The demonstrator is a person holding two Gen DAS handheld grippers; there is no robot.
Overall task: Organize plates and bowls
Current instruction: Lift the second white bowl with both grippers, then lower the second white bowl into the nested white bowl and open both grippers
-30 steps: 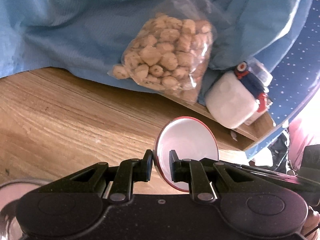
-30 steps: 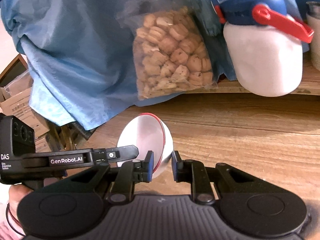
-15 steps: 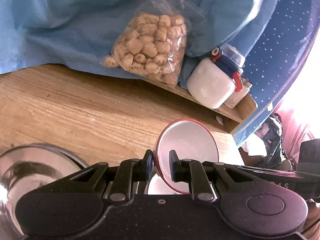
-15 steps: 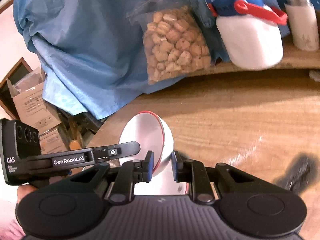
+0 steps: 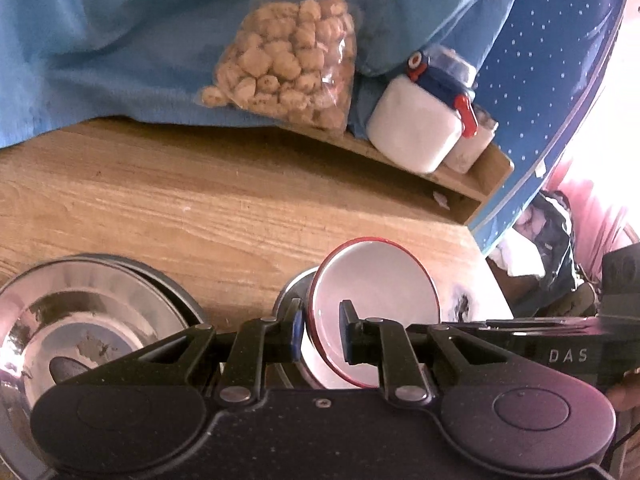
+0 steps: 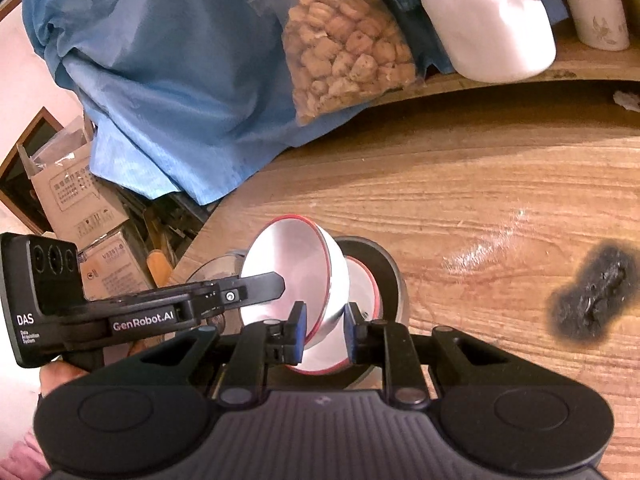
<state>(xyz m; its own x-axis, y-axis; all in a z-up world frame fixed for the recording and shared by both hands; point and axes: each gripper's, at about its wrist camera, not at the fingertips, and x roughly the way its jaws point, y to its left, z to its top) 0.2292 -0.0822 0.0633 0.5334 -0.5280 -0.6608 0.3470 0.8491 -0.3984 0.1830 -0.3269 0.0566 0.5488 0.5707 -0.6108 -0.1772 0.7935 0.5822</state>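
Two grippers clamp one small white bowl with a red rim (image 5: 374,300) between them: the left gripper (image 5: 320,334) has its blue-padded fingers closed on the rim from one side, one finger inside the bowl and one outside, and the right gripper (image 6: 325,334) pinches the opposite rim the same way. The bowl is tipped on edge, just above a round steel dish (image 6: 384,276) that lies on the wooden table (image 6: 480,184). A second red-rimmed white shape shows inside that dish (whether it is another bowl or a reflection I cannot tell).

In the left wrist view one more shiny steel bowl (image 5: 84,316) sits at the lower left, cut off by the frame edge and partly hidden behind the gripper body.

At the back there is one clear plastic bag of pale lumpy snacks (image 5: 288,68) leaning on a blue cloth (image 5: 120,40), one white jug with a blue lid and red handle (image 6: 492,32), and one white cup (image 6: 592,4) beside it, its top cropped. A single black scorch mark (image 6: 592,296) stains the table on the right.
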